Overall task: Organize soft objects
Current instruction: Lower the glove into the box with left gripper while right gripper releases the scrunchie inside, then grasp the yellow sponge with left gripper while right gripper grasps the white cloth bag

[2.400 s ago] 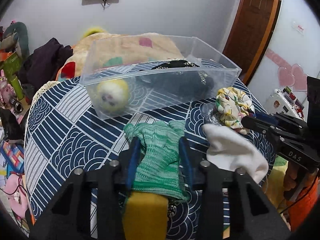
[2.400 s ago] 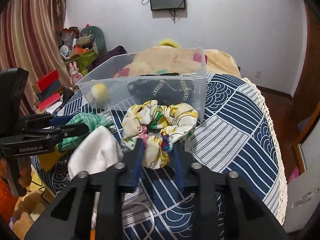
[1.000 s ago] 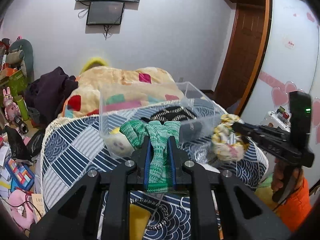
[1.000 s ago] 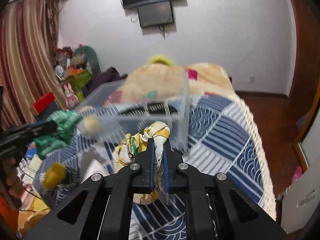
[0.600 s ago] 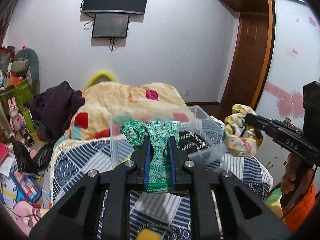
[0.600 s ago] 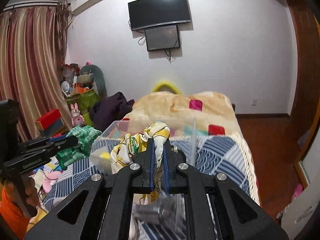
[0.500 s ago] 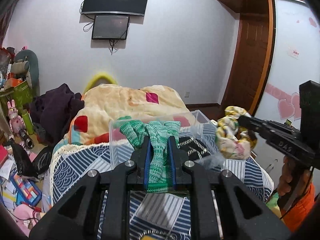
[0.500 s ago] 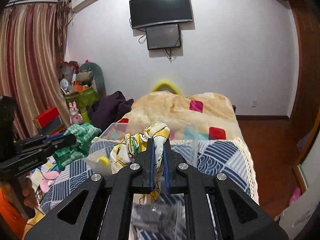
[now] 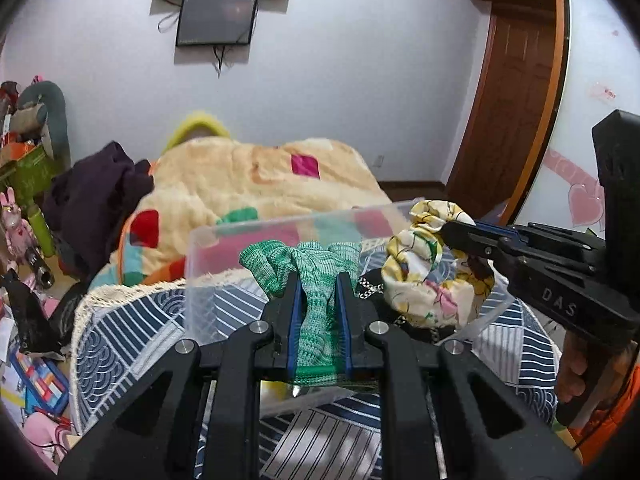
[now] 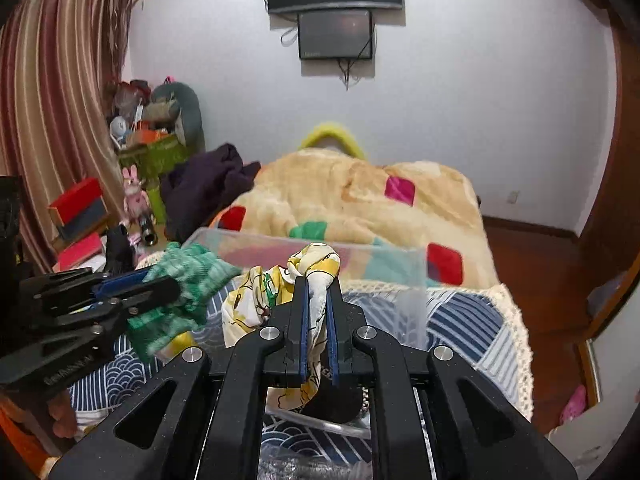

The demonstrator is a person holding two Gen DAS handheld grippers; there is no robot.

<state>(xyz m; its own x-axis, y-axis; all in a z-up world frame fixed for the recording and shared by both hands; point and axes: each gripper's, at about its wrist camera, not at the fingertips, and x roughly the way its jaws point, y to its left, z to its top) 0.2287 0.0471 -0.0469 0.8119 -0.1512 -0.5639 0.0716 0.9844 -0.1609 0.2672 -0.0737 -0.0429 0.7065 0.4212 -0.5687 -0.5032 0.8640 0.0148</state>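
Note:
My left gripper [image 9: 318, 280] is shut on a green knitted glove [image 9: 316, 268] and holds it above the clear plastic bin [image 9: 208, 248]. My right gripper [image 10: 318, 280] is shut on a yellow floral scrunchie [image 10: 256, 300] and holds it over the same bin [image 10: 414, 280]. In the left wrist view the scrunchie [image 9: 424, 280] hangs from the right gripper [image 9: 448, 230] at the bin's right end. In the right wrist view the glove [image 10: 188, 272] sticks out of the left gripper [image 10: 168, 284]. A black patterned cloth [image 9: 372, 284] lies inside the bin.
The bin stands on a table with a blue and white patterned cloth [image 9: 132, 320]. Behind it is a bed with a beige blanket [image 10: 352, 196]. Dark clothes [image 9: 96, 200] and toys pile up at the left. A wooden door [image 9: 508, 120] is at the right.
Both grippers have come lower and closer over the bin, still holding the glove and the scrunchie. The scrunchie now hangs inside the bin's right end.

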